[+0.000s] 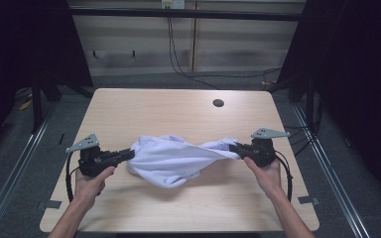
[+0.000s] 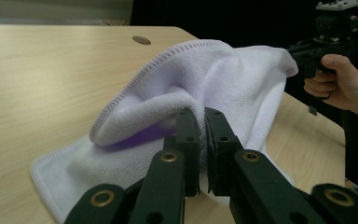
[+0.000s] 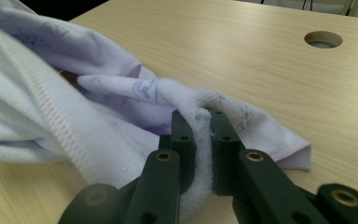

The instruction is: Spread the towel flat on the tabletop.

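Both grippers are clamped on the same white towel (image 1: 171, 161), one at each end. On the person's left, the left gripper (image 1: 127, 154) has its jaws pinched tight on a fold of the cloth, which shows in the left gripper view (image 2: 203, 122) as a thick roll of terry squeezed between the two black jaws. Opposite it, the right gripper (image 1: 234, 148) bites a bunched corner, and the right gripper view (image 3: 203, 122) shows the fabric wedged between its jaws with a stitched hem trailing off to the side. Between the two, the towel hangs in a loose, rumpled sling above the middle of the wooden table (image 1: 178, 208), its ends raised and its belly sagging toward the tabletop. A round hole (image 1: 218, 103) sits in the table's far side, well apart from the cloth. Each hand (image 1: 92, 182) grips its tool from the near edge.
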A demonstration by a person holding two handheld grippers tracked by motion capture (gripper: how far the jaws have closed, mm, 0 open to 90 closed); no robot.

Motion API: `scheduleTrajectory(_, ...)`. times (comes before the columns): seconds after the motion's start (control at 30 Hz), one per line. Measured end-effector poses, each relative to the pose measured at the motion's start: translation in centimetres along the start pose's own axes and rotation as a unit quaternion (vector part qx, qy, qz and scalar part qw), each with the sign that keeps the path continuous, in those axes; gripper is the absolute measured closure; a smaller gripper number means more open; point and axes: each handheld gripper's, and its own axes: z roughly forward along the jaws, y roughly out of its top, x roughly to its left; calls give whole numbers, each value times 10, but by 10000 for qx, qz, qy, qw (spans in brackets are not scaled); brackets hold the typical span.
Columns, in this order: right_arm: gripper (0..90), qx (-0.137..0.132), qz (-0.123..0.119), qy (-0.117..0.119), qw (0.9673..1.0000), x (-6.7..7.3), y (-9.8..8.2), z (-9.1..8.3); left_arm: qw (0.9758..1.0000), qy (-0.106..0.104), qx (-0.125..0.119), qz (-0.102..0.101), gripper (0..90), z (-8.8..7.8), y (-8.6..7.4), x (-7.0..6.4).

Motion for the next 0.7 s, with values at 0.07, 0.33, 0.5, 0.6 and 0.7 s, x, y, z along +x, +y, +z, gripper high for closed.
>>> scheduleTrajectory(0.07, 830, -137, 127, 26, 9998, -3, 8, -3, 9999, 54, -91, 56, 857, -1, 10, -1)
scheduleTrajectory(0.33, 828, -622, 327, 17, 9975, -12, 67, -12, 9969, 488, -470, 394, 859, -2, 73, 4)
scheduleTrajectory(0.5, 835, -625, 275, -102, 9976, -19, 107, -9, 9949, 627, -731, 305, 861, 2, 109, 13)
scheduleTrajectory(0.6, 838, -595, 292, -181, 9976, -27, 127, -3, 9933, 725, -845, 300, 861, 7, 127, 17)
scheduleTrajectory(0.7, 843, -1010, 464, -205, 9936, -43, 154, 8, 9914, 860, -913, 379, 861, 8, 144, 18)
